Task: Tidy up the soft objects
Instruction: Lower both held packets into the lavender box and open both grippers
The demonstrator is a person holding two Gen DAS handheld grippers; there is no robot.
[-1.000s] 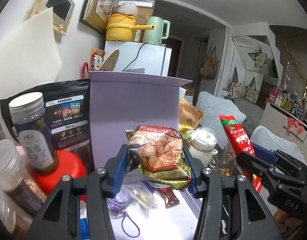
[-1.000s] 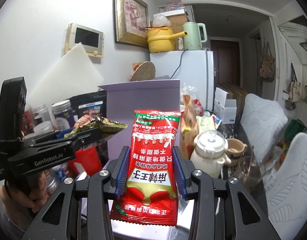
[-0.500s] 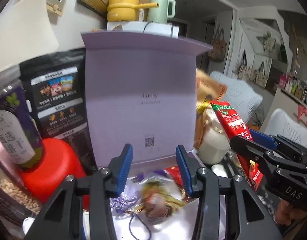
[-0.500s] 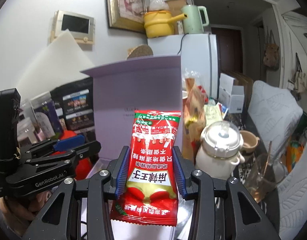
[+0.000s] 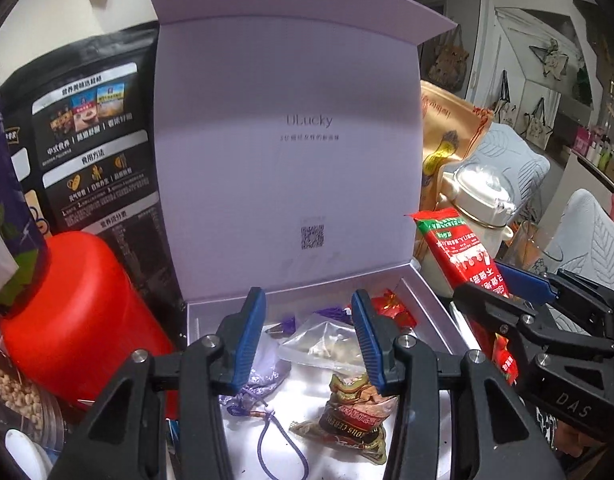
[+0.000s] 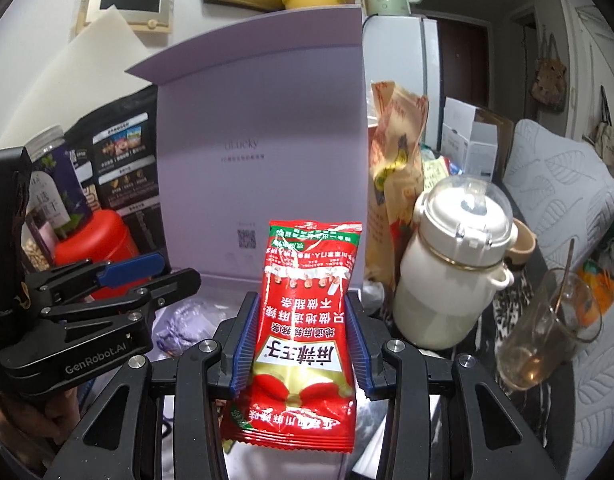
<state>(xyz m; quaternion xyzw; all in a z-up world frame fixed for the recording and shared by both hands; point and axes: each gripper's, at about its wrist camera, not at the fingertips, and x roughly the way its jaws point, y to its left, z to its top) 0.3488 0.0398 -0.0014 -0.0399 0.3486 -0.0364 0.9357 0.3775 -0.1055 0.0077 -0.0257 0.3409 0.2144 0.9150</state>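
Note:
An open lilac gift box (image 5: 427, 288) with its lid upright stands in front of me. Inside lie a green-brown snack packet (image 5: 357, 420), a clear bag (image 5: 327, 344), a purple drawstring pouch (image 5: 263, 372) and a small red packet (image 5: 395, 308). My left gripper (image 5: 307, 340) is open and empty just above the box's contents. My right gripper (image 6: 303, 344) is shut on a red snack packet (image 6: 307, 320), held upright by the box's right side; it also shows in the left wrist view (image 5: 463, 260).
A red jar (image 5: 71, 304), a black food pouch (image 5: 91, 144) and a purple-labelled jar (image 5: 7, 208) crowd the box's left. A white lidded pot (image 6: 451, 276), an orange bag (image 6: 395, 168) and a glass cup (image 6: 547, 324) stand to its right.
My left gripper opened and dropped the green-brown snack packet into the box, then moved lower and closer over it. My right gripper kept hold of the red packet and came nearer the box.

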